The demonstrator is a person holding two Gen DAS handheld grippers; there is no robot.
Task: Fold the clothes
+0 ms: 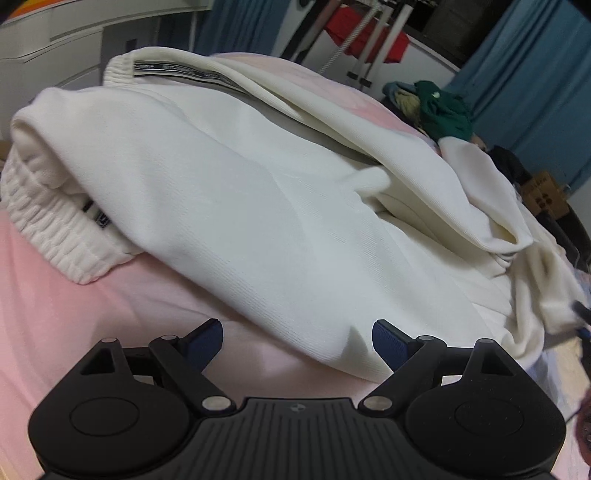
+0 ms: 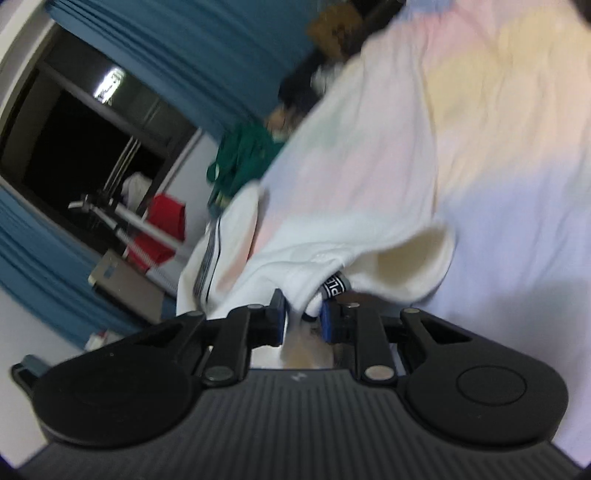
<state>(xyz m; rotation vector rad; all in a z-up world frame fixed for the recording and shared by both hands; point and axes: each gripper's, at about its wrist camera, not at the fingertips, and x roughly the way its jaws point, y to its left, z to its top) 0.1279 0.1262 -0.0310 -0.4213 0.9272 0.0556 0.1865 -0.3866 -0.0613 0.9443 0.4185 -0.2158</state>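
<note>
A cream-white garment with a ribbed waistband and a black printed tape lies bunched on the pink bed sheet. My left gripper stands open low over the sheet, at the garment's near edge, and its blue pads touch no cloth. In the right wrist view, which is tilted and blurred, my right gripper is shut on a fold of the white garment, beside a black label with white letters. The cloth rises from the pads over the pastel sheet.
A green garment lies in a pile at the far right of the bed. Beyond it hang blue curtains, and a red cloth hangs on a metal rack. A cardboard box stands off the bed's right side.
</note>
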